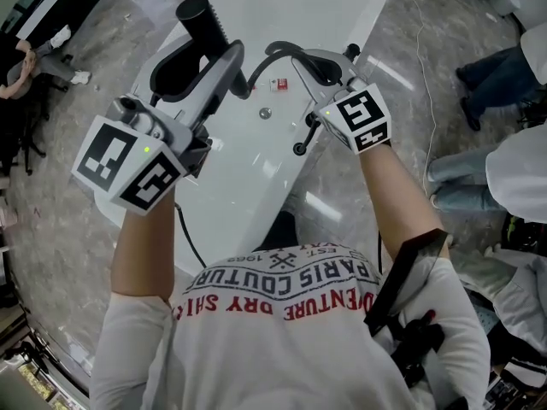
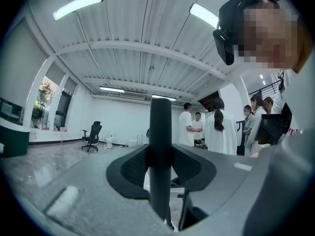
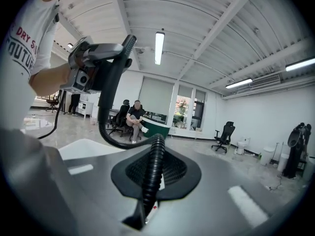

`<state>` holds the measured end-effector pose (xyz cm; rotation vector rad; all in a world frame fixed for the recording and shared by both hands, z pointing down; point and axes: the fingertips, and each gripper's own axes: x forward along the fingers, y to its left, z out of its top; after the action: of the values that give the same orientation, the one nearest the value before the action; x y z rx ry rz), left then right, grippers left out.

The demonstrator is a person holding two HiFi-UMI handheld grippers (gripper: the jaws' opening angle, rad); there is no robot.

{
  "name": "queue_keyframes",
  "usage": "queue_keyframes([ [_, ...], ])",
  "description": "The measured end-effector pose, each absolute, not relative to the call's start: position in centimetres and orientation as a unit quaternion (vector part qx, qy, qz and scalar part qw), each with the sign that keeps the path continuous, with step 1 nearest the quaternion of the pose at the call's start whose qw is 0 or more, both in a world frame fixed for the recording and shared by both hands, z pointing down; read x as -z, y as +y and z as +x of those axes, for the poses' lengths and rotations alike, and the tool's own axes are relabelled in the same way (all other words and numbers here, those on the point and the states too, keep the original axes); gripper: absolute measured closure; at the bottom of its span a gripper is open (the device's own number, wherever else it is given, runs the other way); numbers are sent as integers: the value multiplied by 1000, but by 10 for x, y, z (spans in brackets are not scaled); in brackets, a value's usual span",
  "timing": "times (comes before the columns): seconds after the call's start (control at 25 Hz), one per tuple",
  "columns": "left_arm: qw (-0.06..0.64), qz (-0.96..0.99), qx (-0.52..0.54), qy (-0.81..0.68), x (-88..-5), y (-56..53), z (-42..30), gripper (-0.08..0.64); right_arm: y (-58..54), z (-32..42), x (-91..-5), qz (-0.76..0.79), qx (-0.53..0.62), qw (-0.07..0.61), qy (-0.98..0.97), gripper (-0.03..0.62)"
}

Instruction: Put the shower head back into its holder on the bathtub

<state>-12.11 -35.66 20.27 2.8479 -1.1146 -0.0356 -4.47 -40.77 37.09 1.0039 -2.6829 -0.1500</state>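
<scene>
Over the white bathtub (image 1: 256, 195) I hold the black shower head (image 1: 202, 20) up in my left gripper (image 1: 222, 58), which is shut on its handle. In the left gripper view the handle (image 2: 160, 151) stands upright between the pads of my left gripper (image 2: 160, 173). My right gripper (image 1: 303, 62) is shut on the black ribbed hose (image 1: 272, 54) a little to the right. The hose (image 3: 153, 166) runs through my right gripper (image 3: 155, 175) and curves up to the shower head (image 3: 128, 44). A small chrome fitting (image 1: 265, 112) and a black knob (image 1: 299, 149) sit on the tub's deck below.
The tub stands on a grey marble floor (image 1: 68, 220). People stand close at the right (image 1: 491, 75) and in a group beyond the tub (image 2: 216, 129). One person sits on a chair (image 3: 134, 114). Office chairs (image 2: 92, 135) stand farther off.
</scene>
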Motion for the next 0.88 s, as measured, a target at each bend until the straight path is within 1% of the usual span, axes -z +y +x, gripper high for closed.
queue_keyframes([
  [0.16, 51, 931, 12, -361, -214, -358, -124, 420, -398, -41, -407, 346, 12, 153, -926, 588],
  [0.44, 49, 933, 16, -355, -219, -342, -117, 419, -363, -29, -464, 344, -53, 179, -920, 588],
  [0.6, 48, 936, 17, -349, -217, -337, -111, 420, -349, -25, -484, 341, -77, 190, -917, 588],
  [0.88, 51, 940, 14, -338, -230, -325, -94, 420, -319, -16, -533, 330, -100, 236, -909, 588],
])
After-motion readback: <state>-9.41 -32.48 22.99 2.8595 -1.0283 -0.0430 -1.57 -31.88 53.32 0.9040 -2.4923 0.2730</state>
